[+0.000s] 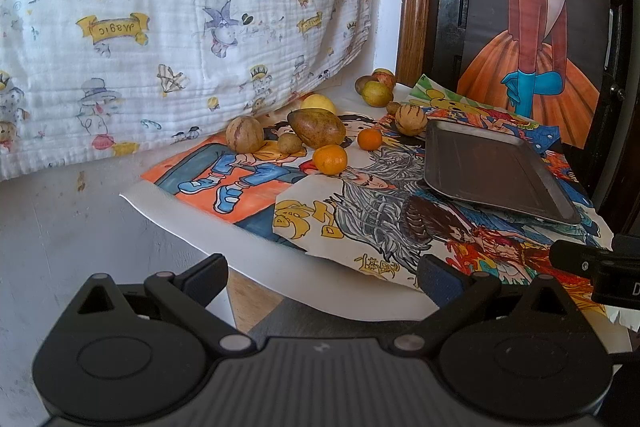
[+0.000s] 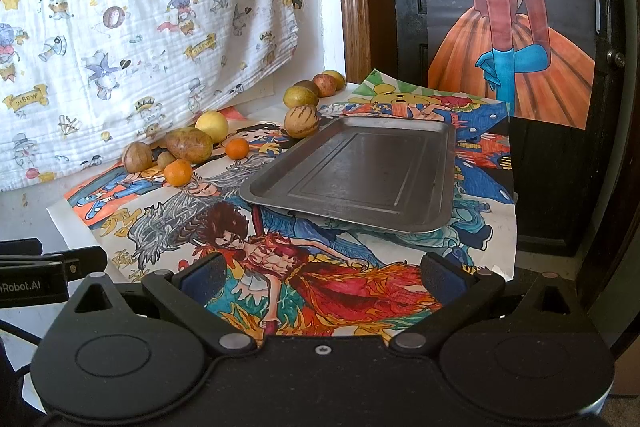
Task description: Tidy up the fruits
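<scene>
Both the left gripper (image 1: 322, 277) and the right gripper (image 2: 322, 275) hang spread and empty at the near bench (image 1: 80, 219) edge. The metal tray (image 2: 360, 171) lies bare on the drawings (image 2: 328, 283); two tangerines (image 2: 178, 173), a mango (image 2: 189, 145) and other fruit sit far left of it.

Soft daylight fills both views, brightest on the white cloth (image 1: 180, 39) behind the metal tray (image 2: 356, 171). The tray shows a dull sheen without harsh glare, and fruit left of it casts faint shadows. Focus is fairly sharp centrally; fisheye bending and dark vignetting mark the 4 corners.
</scene>
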A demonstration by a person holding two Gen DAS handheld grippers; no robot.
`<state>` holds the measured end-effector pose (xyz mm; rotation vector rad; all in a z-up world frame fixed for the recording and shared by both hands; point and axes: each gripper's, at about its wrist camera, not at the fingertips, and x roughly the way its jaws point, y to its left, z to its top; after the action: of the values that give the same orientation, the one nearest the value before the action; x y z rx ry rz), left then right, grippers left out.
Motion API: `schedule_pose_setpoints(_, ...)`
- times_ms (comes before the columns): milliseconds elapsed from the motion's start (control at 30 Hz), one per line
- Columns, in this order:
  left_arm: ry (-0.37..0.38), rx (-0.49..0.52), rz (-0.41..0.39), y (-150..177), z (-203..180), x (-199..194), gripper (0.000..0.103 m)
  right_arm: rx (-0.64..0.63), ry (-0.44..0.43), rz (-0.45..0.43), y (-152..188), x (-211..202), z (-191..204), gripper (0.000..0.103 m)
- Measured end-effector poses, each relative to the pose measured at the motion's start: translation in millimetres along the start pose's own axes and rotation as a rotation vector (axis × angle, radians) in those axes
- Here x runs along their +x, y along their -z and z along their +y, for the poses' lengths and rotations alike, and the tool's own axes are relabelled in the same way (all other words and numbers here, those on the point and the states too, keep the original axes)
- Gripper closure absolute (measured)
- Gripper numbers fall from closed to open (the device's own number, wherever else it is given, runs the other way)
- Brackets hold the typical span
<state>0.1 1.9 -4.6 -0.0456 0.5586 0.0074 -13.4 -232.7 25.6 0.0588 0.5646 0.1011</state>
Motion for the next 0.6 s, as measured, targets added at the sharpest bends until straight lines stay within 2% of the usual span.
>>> schedule_pose_setpoints(600,0.002,-0.003,0.003,4.5,0.4,1.6,0.0,-0.001,-0.001,0.004,0.0,0.4,0.5,0.0)
